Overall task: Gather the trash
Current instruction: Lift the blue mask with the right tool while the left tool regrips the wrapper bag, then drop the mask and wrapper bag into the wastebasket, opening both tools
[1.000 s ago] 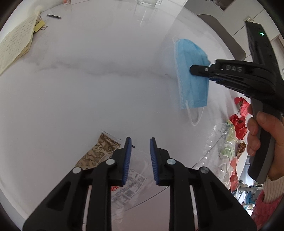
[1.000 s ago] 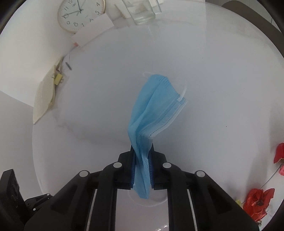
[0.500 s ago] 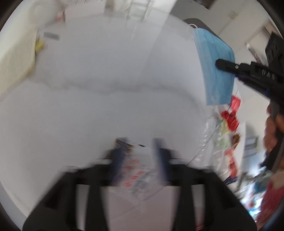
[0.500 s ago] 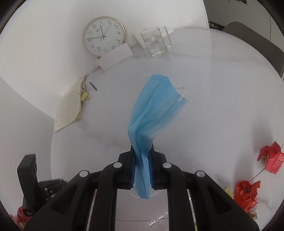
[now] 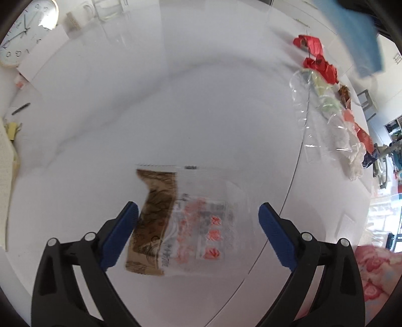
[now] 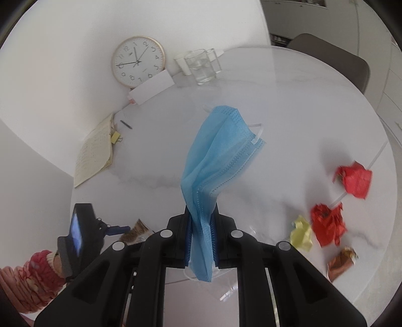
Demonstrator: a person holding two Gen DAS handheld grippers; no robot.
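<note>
My left gripper (image 5: 198,216) points down at the white table (image 5: 176,100), and my jaws are opening, the blue pads (image 5: 120,234) standing wide apart. Between them, flat on the table and untouched, lie a brown printed wrapper (image 5: 153,218) and, overlapping its right side, a clear plastic bag with red print (image 5: 206,223); both look blurred. Toward the far right edge sits a line of trash: red crumpled wrappers (image 5: 319,63), a clear plastic bag (image 5: 316,118) and pale scraps (image 5: 326,100). A blue mask (image 5: 356,37) hangs in the top right corner. A wall clock (image 5: 22,40) leans at top left, glasses (image 5: 108,10) beside it.
</note>
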